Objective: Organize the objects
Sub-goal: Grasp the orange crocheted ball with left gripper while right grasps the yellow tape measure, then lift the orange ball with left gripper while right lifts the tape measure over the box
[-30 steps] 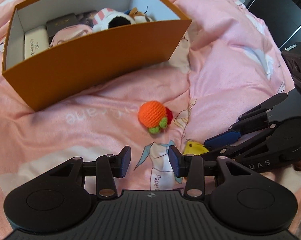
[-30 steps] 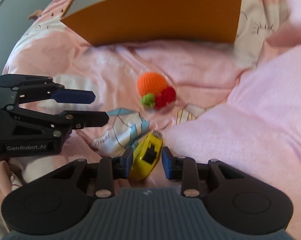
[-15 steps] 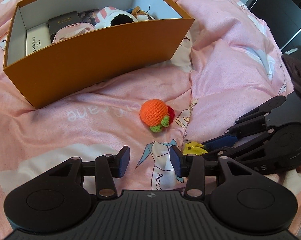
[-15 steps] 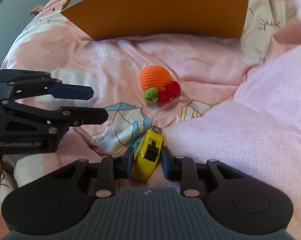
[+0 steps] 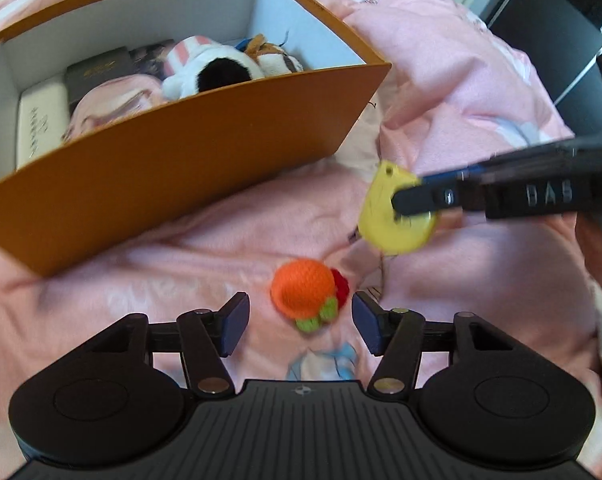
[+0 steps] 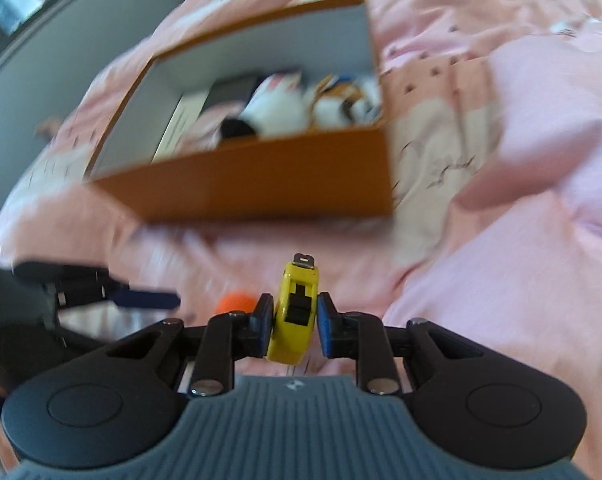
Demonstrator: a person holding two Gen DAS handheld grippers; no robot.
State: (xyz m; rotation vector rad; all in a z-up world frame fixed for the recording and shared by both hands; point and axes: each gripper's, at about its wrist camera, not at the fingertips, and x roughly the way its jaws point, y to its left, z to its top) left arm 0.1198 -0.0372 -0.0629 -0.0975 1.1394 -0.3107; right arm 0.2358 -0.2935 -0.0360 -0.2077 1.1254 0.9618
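My right gripper is shut on a yellow tape measure and holds it in the air above the pink bedspread; both also show in the left wrist view, the tape measure to the right of the orange box. My left gripper is open, low over the bed, with an orange crocheted fruit toy lying between its fingertips, not gripped. The box holds plush toys and flat cases.
The pink bedspread is rumpled, with a raised fold on the right. Dark furniture stands beyond the bed at the far right. The box stands ahead of the right gripper.
My right gripper has lifted the tape measure off the bed and carried it toward the box. My left gripper has opened wider and moved forward around the orange toy.
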